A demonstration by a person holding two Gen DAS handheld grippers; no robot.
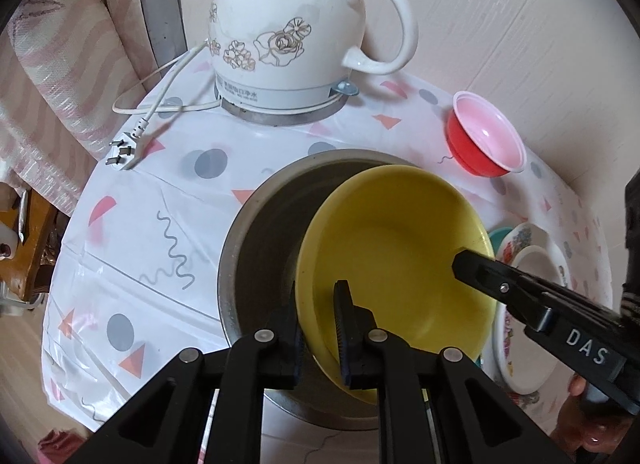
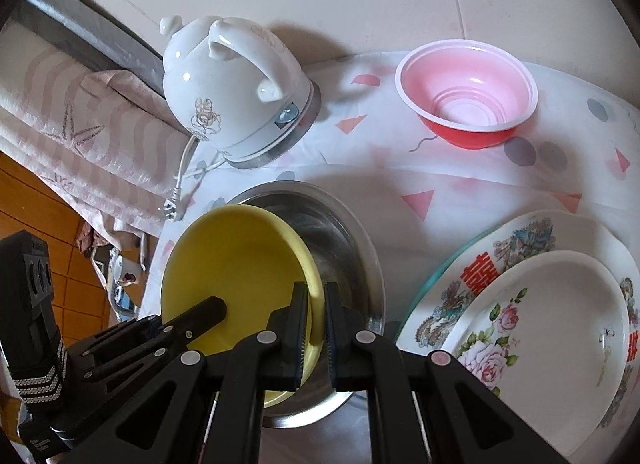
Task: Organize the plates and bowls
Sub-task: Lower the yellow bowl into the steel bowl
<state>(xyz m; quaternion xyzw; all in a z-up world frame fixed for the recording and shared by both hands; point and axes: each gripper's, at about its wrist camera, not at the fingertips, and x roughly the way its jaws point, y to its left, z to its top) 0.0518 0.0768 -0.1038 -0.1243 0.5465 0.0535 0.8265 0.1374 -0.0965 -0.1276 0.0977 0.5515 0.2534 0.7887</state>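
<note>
1. The yellow bowl (image 1: 396, 248) sits tilted inside the steel basin (image 1: 260, 240), which stands on the worktop (image 1: 120, 248) in the middle of the patterned cloth.
2. The left tool (image 1: 320, 328) straddles the near-left rim of the yellow bowl: one finger lies outside the wall, the other inside. A gap shows between the inner pad and the wall, so whether it is pinching the rim cannot be told.
3. In the right wrist view, the right tool (image 2: 316, 328) straddles the bowl's right rim (image 2: 312, 264), one finger on each side of the wall. The pads look very close to the wall, but a firm pinch cannot be confirmed.
4. The left wrist view shows the right tool (image 1: 480, 268) reaching in from the right, its tip over the inside of the yellow bowl.
5. To the right of the basin, a white floral plate (image 2: 552, 328) lies on a larger decorated plate (image 2: 520, 240) with red characters. A teal rim (image 2: 436, 276) shows under their left edge.
6. A red bowl with a pink inside (image 2: 468, 84) stands upright at the far right of the worktop, well apart from the basin.
7. A white ceramic kettle (image 1: 296, 32) with a flower pattern stands on its metal base at the far side. Its cord and plug (image 1: 124, 152) lie loose on the cloth to the left.
</note>
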